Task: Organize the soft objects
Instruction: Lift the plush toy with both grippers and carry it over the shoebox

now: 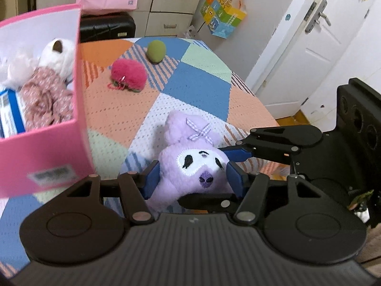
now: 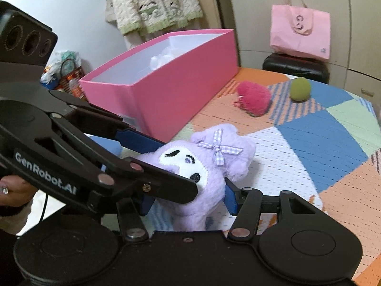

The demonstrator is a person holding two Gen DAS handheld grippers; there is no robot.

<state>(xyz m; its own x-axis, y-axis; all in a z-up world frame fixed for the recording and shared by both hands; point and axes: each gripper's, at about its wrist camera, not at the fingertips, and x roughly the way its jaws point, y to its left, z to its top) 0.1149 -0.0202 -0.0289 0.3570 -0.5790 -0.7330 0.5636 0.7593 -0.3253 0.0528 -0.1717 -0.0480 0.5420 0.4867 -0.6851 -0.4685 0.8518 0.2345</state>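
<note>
Both claws, the left claw [image 1: 191, 178] and the right claw [image 2: 188, 199], were closed on the purple plush doll with a checked bow [image 1: 190, 164], held just above the patchwork desk [image 1: 195, 83]. Inside the pink cardboard box [image 1: 47, 152] a white plush bear in a flowered dress [image 1: 51, 81] already lay. I judged the fluffy pink toy [image 1: 128, 74] and the green plush ball [image 1: 156, 51] remained; the box's near wall stood between doll and inside.

The right hand-held gripper [image 2: 188, 196] clamps the purple plush toy [image 2: 204, 166] between its blue pads; the left hand-held gripper [image 2: 166, 164] reaches in from the left, one finger over the toy's face, one against its head; beyond stand a pink box [image 2: 166, 90], a pink fluffy toy [image 2: 254, 97] and a green ball [image 2: 300, 88] on the patchwork surface [image 2: 321, 138].
</note>
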